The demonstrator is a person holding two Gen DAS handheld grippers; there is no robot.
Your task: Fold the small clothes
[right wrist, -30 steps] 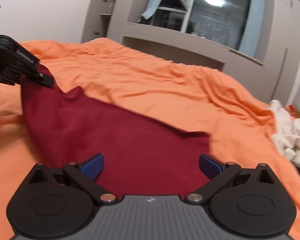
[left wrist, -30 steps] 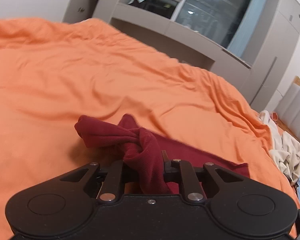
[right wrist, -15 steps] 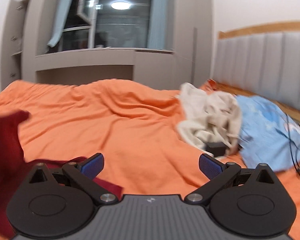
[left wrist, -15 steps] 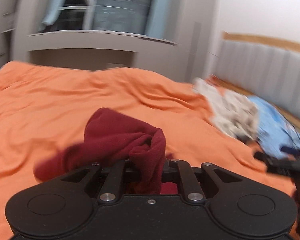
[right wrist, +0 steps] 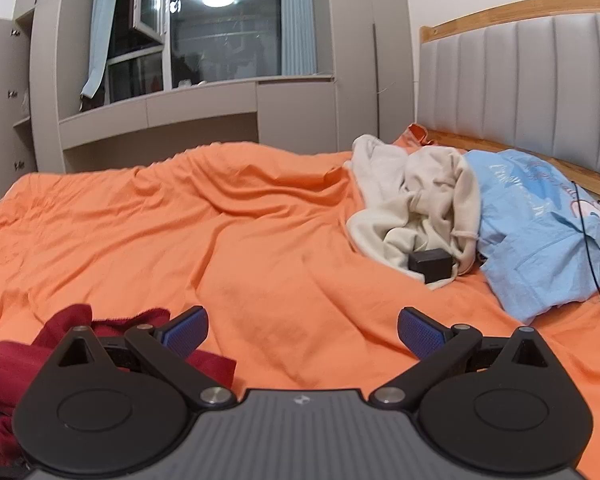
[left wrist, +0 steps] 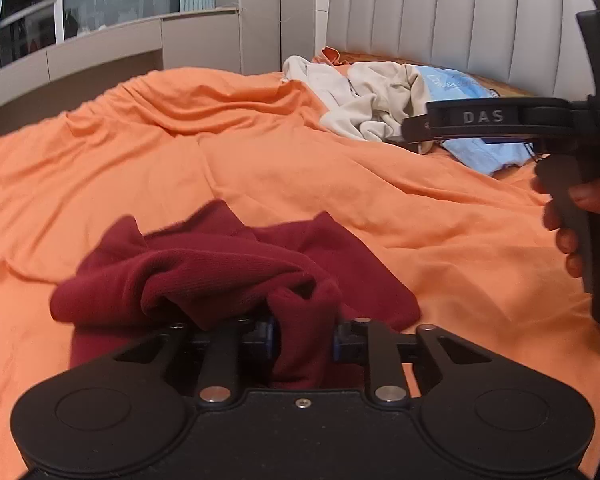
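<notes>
A dark red garment (left wrist: pixel 220 268) lies bunched on the orange bed cover (left wrist: pixel 260 168), right in front of my left gripper (left wrist: pixel 305 336). A fold of it fills the gap between the blue pads, which touch it on both sides while the jaws are opening. In the left wrist view my right gripper (left wrist: pixel 414 130) shows from the side at the right, held by a hand (left wrist: pixel 580 216). My right gripper (right wrist: pixel 302 316) stands wide open over bare cover with nothing between its fingers. The red garment (right wrist: pixel 16 364) sits at its lower left.
A heap of cream clothes (right wrist: pixel 412 200) and a light blue garment (right wrist: pixel 540 232) lie near the grey padded headboard (right wrist: pixel 520 88). A small black box (right wrist: pixel 430 264) rests against the cream heap, and a thin black cable (right wrist: pixel 592 248) crosses the blue garment. Grey cabinets line the far side.
Both views swung right toward the headboard. The left gripper carried the red garment along and now has it bunched on the cover with its pads slightly wider. The right gripper left the garment, staying open.
</notes>
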